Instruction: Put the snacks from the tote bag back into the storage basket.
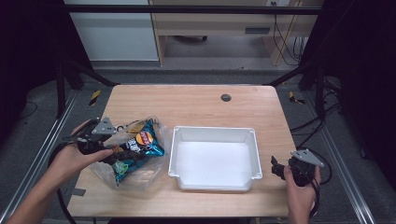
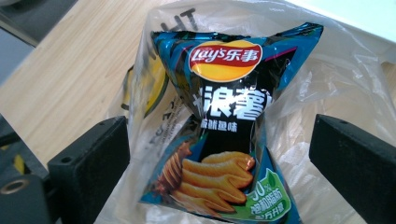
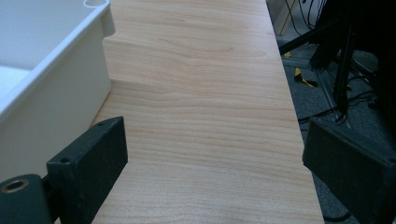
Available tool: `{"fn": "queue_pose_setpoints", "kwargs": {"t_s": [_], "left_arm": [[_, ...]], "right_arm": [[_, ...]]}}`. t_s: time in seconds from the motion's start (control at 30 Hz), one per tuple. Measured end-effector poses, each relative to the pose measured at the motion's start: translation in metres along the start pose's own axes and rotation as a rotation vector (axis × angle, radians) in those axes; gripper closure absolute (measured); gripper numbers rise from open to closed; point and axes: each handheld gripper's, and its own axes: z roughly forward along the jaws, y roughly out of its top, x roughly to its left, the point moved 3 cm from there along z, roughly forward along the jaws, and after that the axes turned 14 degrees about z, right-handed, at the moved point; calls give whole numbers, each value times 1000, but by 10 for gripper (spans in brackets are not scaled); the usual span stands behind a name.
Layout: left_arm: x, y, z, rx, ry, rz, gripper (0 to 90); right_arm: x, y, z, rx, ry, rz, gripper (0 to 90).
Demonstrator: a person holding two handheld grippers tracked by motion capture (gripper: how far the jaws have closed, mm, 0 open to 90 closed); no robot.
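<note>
On the left part of the tabletop (image 1: 196,100), a crisp bag (image 1: 140,149) lies inside a clear plastic bag (image 1: 128,179) that is thin, crinkled and glossy. The crisp bag is shiny foil, dark blue and black, puffed at both ends and pinched narrow at its waist. Its long axis runs from near left to far right, with the red-and-yellow logo end pointing far right toward the tray (image 1: 215,158).

The left hand-held gripper (image 1: 100,149) sits at the left side of the bags; in its own view the black jaws stand spread wide, one on each side of the crisp bag (image 2: 224,121), with plastic film (image 2: 327,84) between them, and I cannot tell whether either jaw touches it.

The tray is white, rectangular, smooth hard plastic with a rolled rim, just right of the bags. The tabletop is pale wood grain.

The right hand-held gripper (image 1: 276,169) is held near the tray's near right corner, jaws spread over bare wood (image 3: 205,140), with the tray wall (image 3: 56,93) beside it.
</note>
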Motion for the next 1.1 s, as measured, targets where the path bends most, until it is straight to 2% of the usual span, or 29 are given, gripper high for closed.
{"fn": "queue_pose_setpoints", "kwargs": {"t_s": [0.13, 0.27, 0.37, 0.5, 0.63, 0.73, 0.83, 1.03, 1.1], "left_arm": [[2, 7, -1, 13, -30, -1, 58], [3, 13, 1, 61, -42, 39, 60], [3, 17, 5, 82, -61, 51, 57], [7, 20, 11, 109, -81, 47, 52], [9, 23, 14, 121, -113, 76, 54], [12, 26, 15, 162, -109, 93, 49], [14, 28, 15, 176, -114, 100, 52], [17, 29, 15, 175, -113, 78, 45], [16, 28, 16, 183, -119, 87, 47]], "right_arm": [[0, 0, -1, -3, -5, 7, 71], [0, 1, -2, -8, -5, 9, 71], [0, 1, -2, -9, -6, 11, 71], [1, 0, -2, -4, -8, 12, 71], [3, 1, -4, -6, -6, 6, 71], [4, 1, -5, -11, -3, 5, 71], [6, 1, -5, -10, 2, 2, 71], [8, 2, -6, -11, 2, 4, 71], [8, 1, -6, -10, -1, 5, 71]]}}
